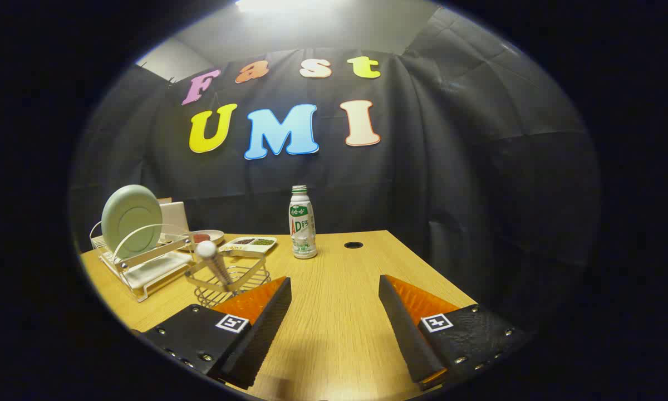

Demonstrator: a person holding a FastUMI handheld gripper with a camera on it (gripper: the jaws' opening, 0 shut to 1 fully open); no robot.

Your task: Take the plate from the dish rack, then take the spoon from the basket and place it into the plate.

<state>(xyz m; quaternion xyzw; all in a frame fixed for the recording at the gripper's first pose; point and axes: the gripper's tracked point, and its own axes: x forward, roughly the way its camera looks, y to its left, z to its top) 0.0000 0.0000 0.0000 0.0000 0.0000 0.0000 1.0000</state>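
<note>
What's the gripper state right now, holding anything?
Gripper: open, holding nothing; fingers spread over bare table, with the plate standing in the dish rack and the spoon in the basket.

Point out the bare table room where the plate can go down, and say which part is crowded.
Bare wood lies between and just ahead of the open fingers of the hand-held gripper, running up to the bottle and the cable hole. Crowded: beside the near finger stands the wire basket with the spoon, then the dish rack holding the plate, and small dishes behind.
</note>
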